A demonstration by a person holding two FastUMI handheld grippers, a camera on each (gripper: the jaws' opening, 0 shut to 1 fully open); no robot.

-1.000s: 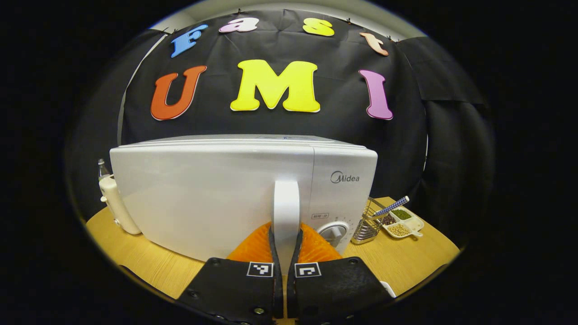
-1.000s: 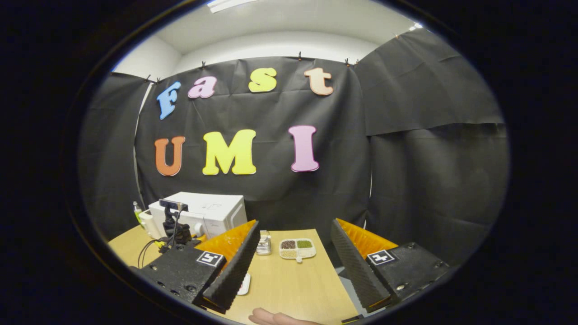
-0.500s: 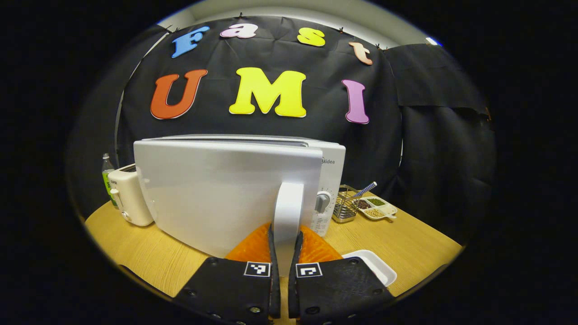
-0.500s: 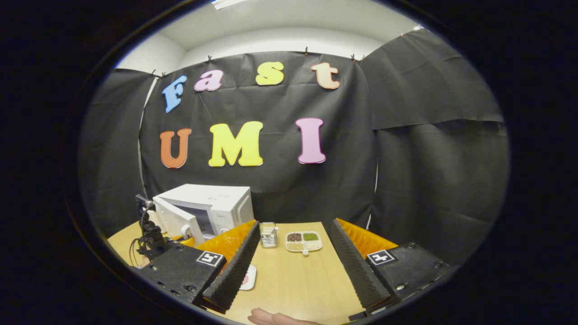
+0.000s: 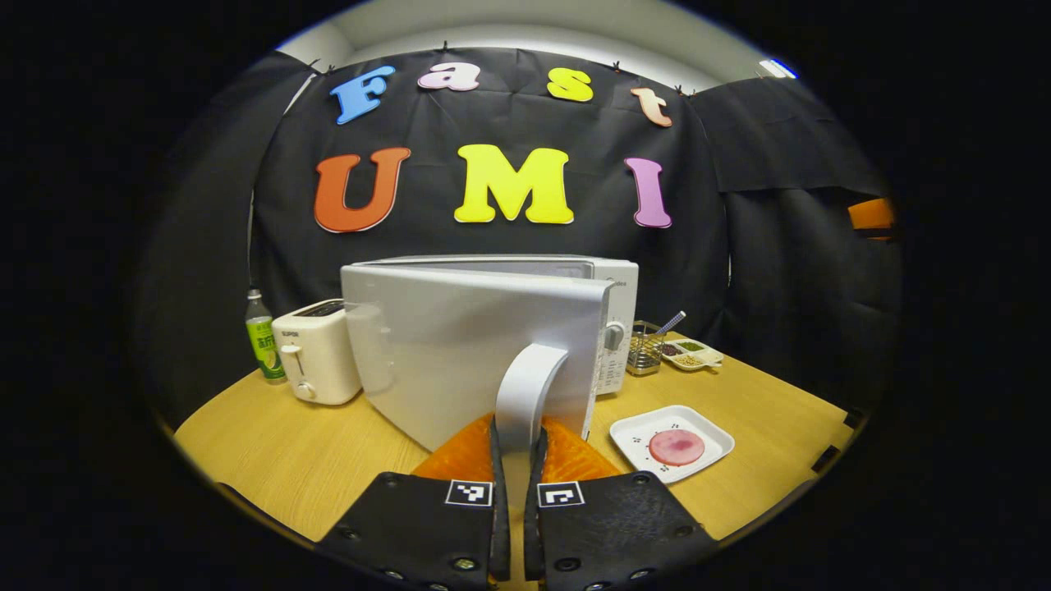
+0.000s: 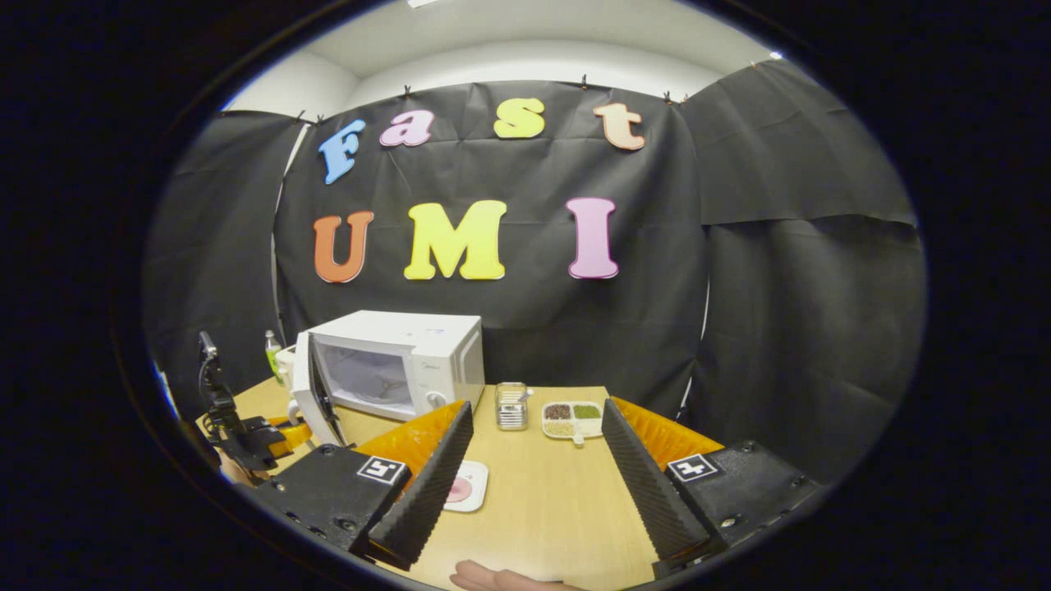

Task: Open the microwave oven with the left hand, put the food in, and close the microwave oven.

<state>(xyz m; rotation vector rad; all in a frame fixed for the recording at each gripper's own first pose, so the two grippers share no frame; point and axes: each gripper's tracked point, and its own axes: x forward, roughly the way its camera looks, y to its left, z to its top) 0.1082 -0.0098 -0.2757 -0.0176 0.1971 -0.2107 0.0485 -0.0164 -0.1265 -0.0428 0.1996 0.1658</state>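
My left tongs (image 5: 516,447) grip the door handle (image 5: 525,386) of the microwave (image 6: 394,365), door swung wide. The food (image 6: 458,490) on its white plate (image 6: 478,486) lies on the tabletop (image 6: 542,509) at seven o'clock of my right tongs (image 6: 534,484) — spread apart, holding nothing (the nearer pair, I judge).

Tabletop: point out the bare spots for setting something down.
Bare wood lies on the table between the white plate and the right gripper, and in front of the toaster. It is crowded behind, where the wire holder and divided dish sit beside the microwave.
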